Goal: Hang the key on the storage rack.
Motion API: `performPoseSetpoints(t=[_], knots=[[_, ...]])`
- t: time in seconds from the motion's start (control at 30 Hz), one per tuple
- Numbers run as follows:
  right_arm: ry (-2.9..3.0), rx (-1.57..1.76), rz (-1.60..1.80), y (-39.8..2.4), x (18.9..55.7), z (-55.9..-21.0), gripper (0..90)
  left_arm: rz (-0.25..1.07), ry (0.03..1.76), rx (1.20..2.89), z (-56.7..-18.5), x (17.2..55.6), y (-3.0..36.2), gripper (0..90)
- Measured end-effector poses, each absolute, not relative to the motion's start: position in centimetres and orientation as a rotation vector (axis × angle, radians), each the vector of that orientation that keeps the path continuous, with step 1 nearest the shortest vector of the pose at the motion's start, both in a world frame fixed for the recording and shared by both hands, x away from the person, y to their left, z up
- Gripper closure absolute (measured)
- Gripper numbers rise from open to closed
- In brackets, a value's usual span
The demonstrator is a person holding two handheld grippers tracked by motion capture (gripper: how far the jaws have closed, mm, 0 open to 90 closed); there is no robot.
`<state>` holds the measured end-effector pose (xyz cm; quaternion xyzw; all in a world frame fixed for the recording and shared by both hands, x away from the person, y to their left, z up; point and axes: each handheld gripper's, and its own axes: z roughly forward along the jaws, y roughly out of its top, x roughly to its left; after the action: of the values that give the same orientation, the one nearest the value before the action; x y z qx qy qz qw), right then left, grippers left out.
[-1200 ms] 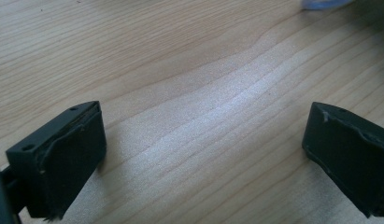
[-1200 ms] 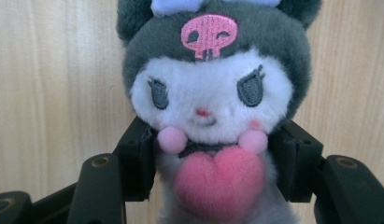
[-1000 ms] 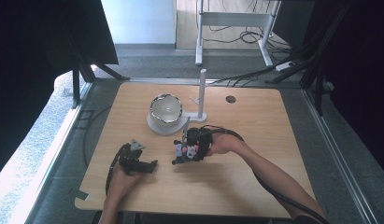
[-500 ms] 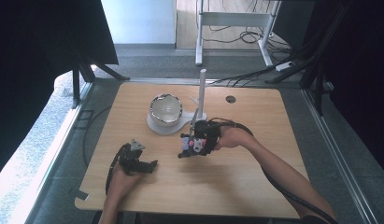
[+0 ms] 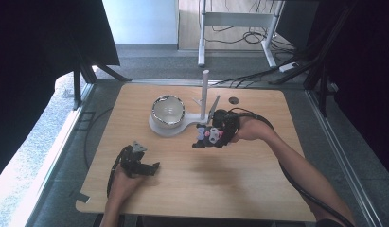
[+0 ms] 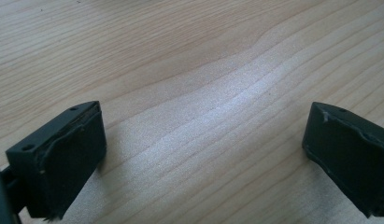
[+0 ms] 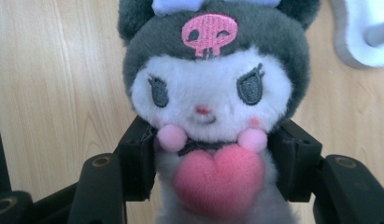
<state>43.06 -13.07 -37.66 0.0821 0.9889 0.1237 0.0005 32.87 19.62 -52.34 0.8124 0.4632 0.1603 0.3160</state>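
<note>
left tool (image 6: 203, 154): two black jaws rising from the bottom edge, set wide apart with nothing between them
jaw faces: dark pads, scuffed along their edges
worktop (image 6: 189, 70): pale wood grain, close beneath the jaws
light: soft bright patch on the worktop between the jaws

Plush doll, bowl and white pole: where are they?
plush doll (image 7: 208, 100): right gripper view, on its white face.
bowl (image 5: 167, 110): high view, on its inside.
white pole (image 5: 205, 92): high view, midway up its shaft.
</note>
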Motion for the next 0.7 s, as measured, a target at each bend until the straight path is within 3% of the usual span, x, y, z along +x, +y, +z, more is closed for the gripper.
performPoseSetpoints(t=[0.7], knots=[[3.02,0.48,0.431,-16.9,45.9,-33.2,40.9,0.418,1.22,2.141,-52.3,32.9,19.6,0.0]])
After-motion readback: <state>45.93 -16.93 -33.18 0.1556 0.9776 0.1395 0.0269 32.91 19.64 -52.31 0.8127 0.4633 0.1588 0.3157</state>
